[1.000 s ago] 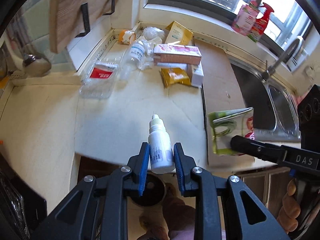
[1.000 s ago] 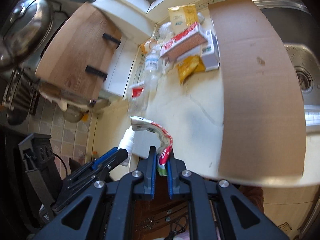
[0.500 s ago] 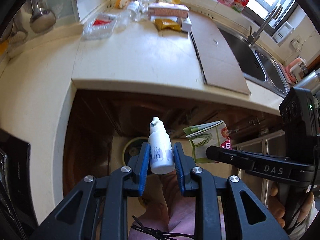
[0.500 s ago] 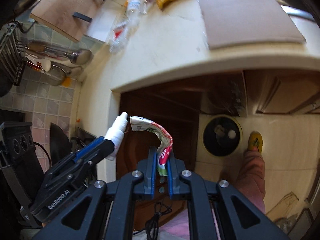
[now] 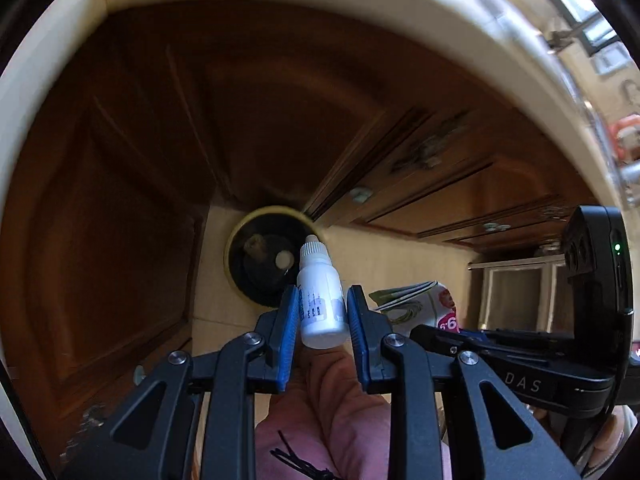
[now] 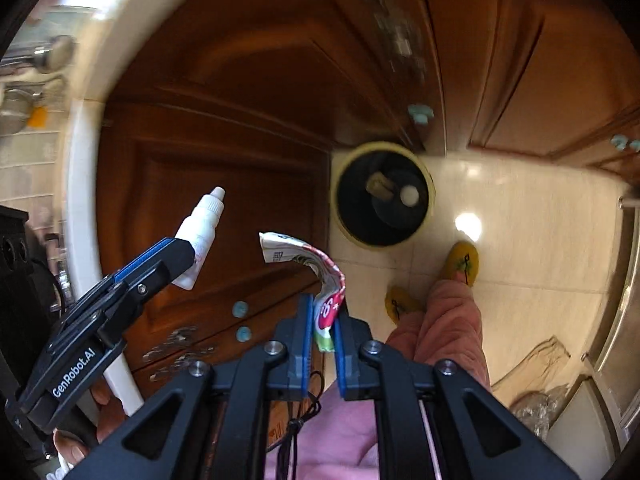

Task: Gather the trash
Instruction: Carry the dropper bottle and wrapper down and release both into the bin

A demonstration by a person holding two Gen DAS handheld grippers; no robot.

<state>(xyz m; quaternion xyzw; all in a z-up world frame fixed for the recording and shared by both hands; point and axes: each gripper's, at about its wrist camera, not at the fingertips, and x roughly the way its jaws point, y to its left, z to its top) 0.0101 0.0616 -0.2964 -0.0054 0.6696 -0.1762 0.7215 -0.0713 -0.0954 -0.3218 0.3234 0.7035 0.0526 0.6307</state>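
White plastic, smooth and rigid: the small white plastic dropper bottle (image 5: 320, 300) with its ribbed cap we judged light, stiff and somewhat slippery, best gripped across the cylindrical body where its printed label sits. The left gripper (image 5: 322, 312) had its blue-padded fingers (image 5: 291, 316) narrowly apart and clamped on that body, cap pointing away from the hand, the bottle held in the air above the floor and near the round yellow-rimmed black trash bin (image 6: 382, 194). The crumpled green, white and pink printed wrapper (image 6: 320, 276) we judged very light, soft and easily deformed; a pinch at any flattened edge should serve. The right gripper (image 6: 323, 320) had its fingers (image 6: 306, 320) almost together, pinching the wrapper's lower end, while the free end curled forward. Both items hung beside each other, short of the bin, which stood on the pale tiled floor (image 6: 520, 216) against the brown wooden cabinet doors (image 6: 208, 168) and already contained a few scraps. We judged release over the bin mouth to be the step pending.
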